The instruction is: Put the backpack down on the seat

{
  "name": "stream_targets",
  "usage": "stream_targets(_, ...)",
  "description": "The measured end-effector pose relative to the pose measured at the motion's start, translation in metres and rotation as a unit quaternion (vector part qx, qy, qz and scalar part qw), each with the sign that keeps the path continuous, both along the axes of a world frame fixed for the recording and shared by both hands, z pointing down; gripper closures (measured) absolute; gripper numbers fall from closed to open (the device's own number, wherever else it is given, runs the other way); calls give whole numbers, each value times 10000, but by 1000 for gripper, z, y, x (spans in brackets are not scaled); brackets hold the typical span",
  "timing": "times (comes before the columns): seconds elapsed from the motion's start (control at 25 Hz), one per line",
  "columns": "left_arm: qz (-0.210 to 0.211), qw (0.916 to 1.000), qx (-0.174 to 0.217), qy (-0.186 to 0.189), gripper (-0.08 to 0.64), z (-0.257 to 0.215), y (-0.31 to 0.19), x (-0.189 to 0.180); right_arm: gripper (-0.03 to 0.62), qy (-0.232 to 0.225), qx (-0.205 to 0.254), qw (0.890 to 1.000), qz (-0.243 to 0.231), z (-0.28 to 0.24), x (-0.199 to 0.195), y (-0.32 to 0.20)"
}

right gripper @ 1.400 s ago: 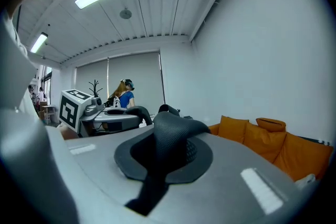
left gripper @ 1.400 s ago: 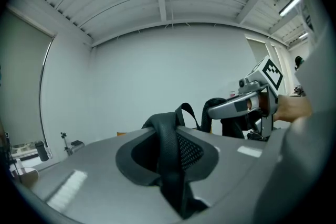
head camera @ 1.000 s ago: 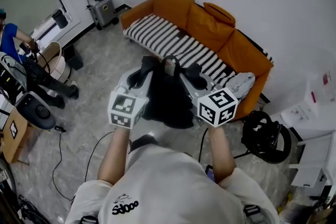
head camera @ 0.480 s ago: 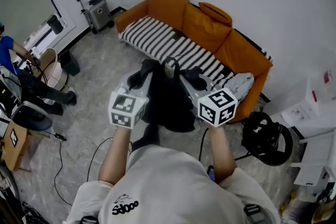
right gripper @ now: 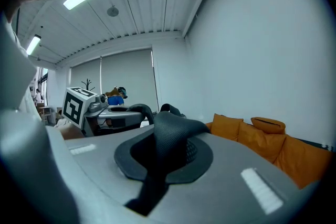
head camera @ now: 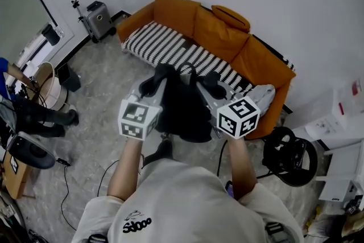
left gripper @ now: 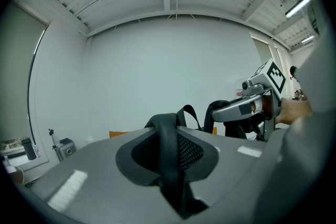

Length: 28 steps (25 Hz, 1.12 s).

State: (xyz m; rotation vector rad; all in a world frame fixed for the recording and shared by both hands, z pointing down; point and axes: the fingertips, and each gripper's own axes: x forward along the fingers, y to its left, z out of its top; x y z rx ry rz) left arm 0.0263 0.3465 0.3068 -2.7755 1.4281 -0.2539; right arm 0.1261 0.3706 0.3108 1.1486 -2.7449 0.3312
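Backpack [head camera: 183,111]: black, I hold it up near the orange sofa [head camera: 224,31].
Left gripper [head camera: 152,83]: I pinch one strap [left gripper: 169,149] tight.
Right gripper [head camera: 210,82]: I pinch the other strap [right gripper: 167,147] tight.

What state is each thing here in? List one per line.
backpack: hanging in the air, not yet on the sofa
left gripper: fingers shut on a backpack strap
right gripper: fingers shut on the other strap
sofa: seat under a striped cover, backpack not on it
suitcase: upright by the wall
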Motion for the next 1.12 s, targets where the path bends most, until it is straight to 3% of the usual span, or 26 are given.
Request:
stream_targets(0.6, 160, 9996, -229, -29, 505, 4, -157, -14, 574, 41, -270, 9995, 177, 2, -15, -157)
stream_targets(1.12, 220, 9992, -336, 63, 505, 13, -244, -44, 575, 30, -488, 9987, 172, 10, -45, -243)
